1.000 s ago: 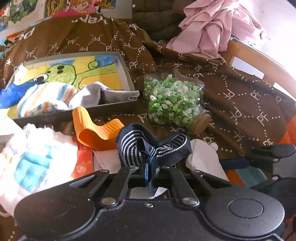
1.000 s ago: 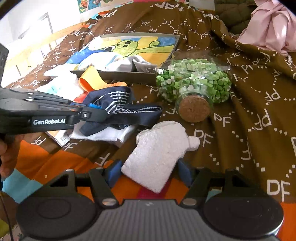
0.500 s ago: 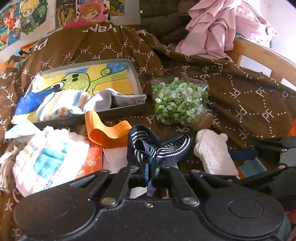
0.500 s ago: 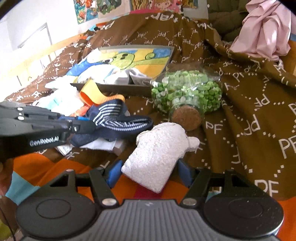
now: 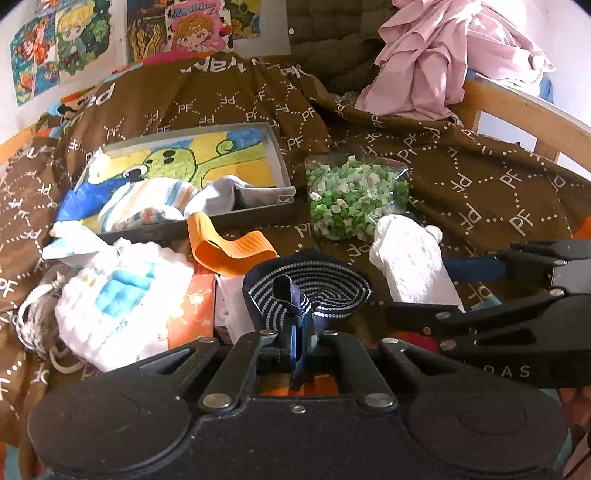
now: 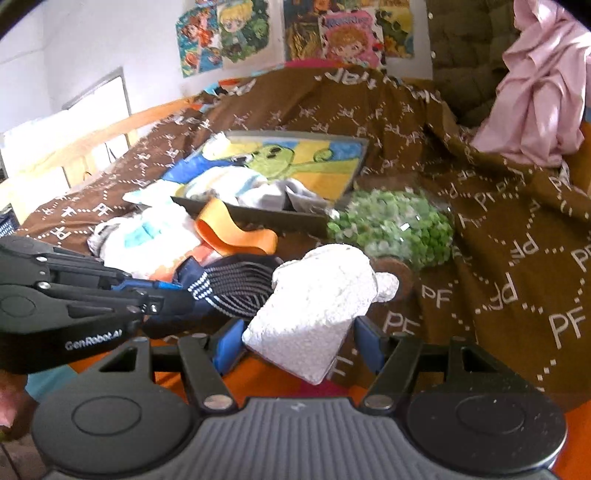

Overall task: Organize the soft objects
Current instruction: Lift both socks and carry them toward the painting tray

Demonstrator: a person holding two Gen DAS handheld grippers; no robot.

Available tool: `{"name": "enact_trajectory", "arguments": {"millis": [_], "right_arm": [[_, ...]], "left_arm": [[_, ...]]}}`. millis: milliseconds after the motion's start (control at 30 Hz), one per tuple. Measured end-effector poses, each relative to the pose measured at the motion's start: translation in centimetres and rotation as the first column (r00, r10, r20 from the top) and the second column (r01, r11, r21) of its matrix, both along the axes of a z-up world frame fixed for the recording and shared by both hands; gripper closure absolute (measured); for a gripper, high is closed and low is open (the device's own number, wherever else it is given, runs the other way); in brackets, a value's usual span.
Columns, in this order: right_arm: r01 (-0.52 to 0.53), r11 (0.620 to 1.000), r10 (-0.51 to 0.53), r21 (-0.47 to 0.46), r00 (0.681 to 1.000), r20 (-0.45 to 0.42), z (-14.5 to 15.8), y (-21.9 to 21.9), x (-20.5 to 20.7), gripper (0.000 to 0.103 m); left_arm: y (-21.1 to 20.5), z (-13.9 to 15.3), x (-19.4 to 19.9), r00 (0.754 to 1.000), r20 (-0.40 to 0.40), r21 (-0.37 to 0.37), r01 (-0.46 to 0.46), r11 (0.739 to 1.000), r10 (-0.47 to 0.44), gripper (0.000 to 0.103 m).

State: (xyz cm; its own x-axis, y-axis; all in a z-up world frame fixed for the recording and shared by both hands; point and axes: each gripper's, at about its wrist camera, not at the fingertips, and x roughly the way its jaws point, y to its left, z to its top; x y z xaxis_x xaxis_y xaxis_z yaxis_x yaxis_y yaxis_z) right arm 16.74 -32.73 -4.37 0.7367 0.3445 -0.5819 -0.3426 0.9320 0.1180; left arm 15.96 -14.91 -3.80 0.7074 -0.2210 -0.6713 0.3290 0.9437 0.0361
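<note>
Left gripper [image 5: 301,332] pinches navy striped sock [image 5: 310,286], lifted above clutter. Right gripper [image 6: 295,338] clamps white foam block [image 6: 314,306], fingers wide around it. Step: carrying both. Next likely: move over grey box [image 5: 284,166], drop among socks.

Bright daylight is falling across a bed draped in a brown blanket [image 5: 461,184] printed with white letters, and a wooden bed rail [image 5: 524,114] is running along its edge. Cartoon posters [image 6: 295,33] are hanging on the white wall [image 6: 92,44] behind, while a pink cloth [image 5: 436,59] is lying heaped in the corner.
</note>
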Motion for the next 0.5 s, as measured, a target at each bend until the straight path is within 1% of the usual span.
{"name": "enact_trajectory", "arguments": {"millis": [133, 300, 400, 500], "right_arm": [[-0.011, 0.999, 0.01, 0.036, 1.0, 0.012, 0.2, 0.3, 0.2, 0.034], [-0.033, 0.999, 0.032, 0.028, 0.998, 0.048, 0.1, 1.0, -0.2, 0.034], [-0.034, 0.999, 0.031, 0.036, 0.996, 0.085, 0.4, 1.5, -0.4, 0.034], [-0.021, 1.0, 0.019, 0.021, 0.993, 0.121, 0.8, 1.6, -0.7, 0.034]], "left_arm": [[0.5, 0.7, -0.1, 1.0, 0.022, -0.005, -0.014, 1.0, 0.014, 0.102], [1.8, 1.5, 0.2, 0.998, 0.041, -0.042, -0.042, 0.998, 0.044, 0.102], [2.4, 2.4, 0.4, 0.997, 0.07, -0.048, -0.018, 0.999, 0.021, 0.102], [3.6, 3.9, 1.0, 0.995, 0.105, -0.087, 0.013, 0.996, -0.004, 0.102]]}}
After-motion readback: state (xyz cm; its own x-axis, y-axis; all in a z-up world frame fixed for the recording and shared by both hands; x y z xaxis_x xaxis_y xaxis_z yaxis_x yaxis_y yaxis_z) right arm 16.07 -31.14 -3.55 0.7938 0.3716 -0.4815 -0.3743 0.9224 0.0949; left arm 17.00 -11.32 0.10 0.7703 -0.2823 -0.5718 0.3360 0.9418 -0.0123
